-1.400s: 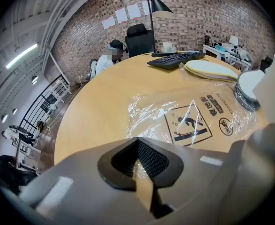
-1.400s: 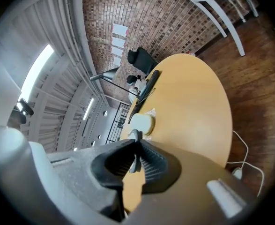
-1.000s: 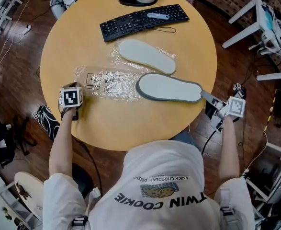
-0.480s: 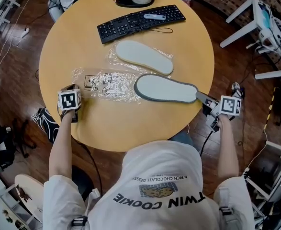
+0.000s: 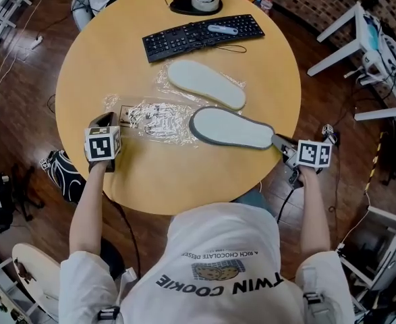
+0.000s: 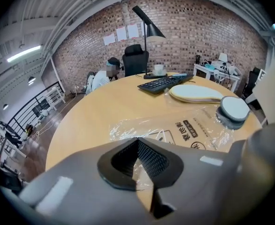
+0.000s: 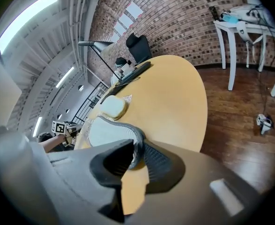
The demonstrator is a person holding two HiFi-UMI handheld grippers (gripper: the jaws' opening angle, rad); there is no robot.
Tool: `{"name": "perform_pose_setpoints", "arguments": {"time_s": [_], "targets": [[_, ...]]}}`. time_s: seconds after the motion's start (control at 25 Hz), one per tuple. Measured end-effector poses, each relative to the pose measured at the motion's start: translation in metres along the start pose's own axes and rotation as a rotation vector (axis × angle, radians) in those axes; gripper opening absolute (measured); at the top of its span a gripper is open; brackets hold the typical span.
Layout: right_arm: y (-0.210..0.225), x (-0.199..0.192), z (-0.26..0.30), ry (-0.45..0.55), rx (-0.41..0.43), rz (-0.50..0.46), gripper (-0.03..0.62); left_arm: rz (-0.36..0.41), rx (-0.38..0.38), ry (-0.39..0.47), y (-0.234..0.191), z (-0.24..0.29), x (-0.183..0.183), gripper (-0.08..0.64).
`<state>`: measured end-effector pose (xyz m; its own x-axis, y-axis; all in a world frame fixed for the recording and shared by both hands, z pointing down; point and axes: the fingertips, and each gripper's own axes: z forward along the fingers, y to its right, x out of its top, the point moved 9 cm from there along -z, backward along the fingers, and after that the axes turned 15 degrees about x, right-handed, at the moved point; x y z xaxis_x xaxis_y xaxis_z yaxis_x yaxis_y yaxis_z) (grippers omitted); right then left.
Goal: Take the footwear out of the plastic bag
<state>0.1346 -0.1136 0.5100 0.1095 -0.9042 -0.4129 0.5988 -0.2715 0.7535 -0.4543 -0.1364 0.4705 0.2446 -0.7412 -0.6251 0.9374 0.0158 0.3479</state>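
A grey-rimmed slipper (image 5: pixel 231 127) lies sole-up on the round table, its toe end at the crumpled clear plastic bag (image 5: pixel 154 119). A white slipper (image 5: pixel 206 84) lies beyond it on a bit of plastic. My right gripper (image 5: pixel 278 142) is at the grey slipper's heel by the table edge. Its jaws are opening, and the heel rim (image 7: pixel 136 142) sits between them without being squeezed. My left gripper (image 5: pixel 105 119) is shut at the bag's left edge; in the left gripper view the film (image 6: pixel 174 130) runs into its closed jaws.
A black keyboard (image 5: pixel 194 36) with a pen on it and a lamp base (image 5: pixel 196 4) are at the far side. A person (image 6: pixel 104 76) sits beyond the table. White tables (image 5: pixel 366 39) stand at the right, and a bag (image 5: pixel 63 167) lies on the floor at the left.
The right gripper and the grey slipper's heel have shifted slightly left, in from the table edge. The left gripper has stayed at the bag's edge.
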Motion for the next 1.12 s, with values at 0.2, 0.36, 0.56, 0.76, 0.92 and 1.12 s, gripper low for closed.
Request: {"name": "perform_pose_setpoints", "arguments": {"time_s": [0.2, 0.36, 0.56, 0.76, 0.92, 1.12], "targets": [[-0.003, 0.002, 0.002, -0.059, -0.037, -0.076, 0.063, -0.044, -0.056, 0.076, 0.033, -0.023, 0.016, 0.005], [-0.008, 0.012, 0.011, -0.117, 0.001, -0.174, 0.107, -0.109, -0.054, 0.126, 0.067, -0.050, 0.024, 0.005], [-0.007, 0.026, 0.013, -0.230, 0.049, -0.372, 0.112, -0.185, -0.033, 0.168, 0.140, -0.082, 0.050, 0.005], [-0.005, 0.028, 0.006, -0.320, 0.127, -0.597, 0.112, -0.277, 0.019, 0.175, 0.213, -0.111, 0.055, 0.005], [-0.003, 0.028, 0.008, -0.378, 0.255, -0.751, 0.112, -0.364, 0.094, 0.191, 0.261, -0.138, 0.055, 0.005], [-0.016, 0.036, -0.010, -0.383, 0.379, -0.875, 0.112, -0.430, 0.181, 0.189, 0.316, -0.189, 0.058, 0.005]]}}
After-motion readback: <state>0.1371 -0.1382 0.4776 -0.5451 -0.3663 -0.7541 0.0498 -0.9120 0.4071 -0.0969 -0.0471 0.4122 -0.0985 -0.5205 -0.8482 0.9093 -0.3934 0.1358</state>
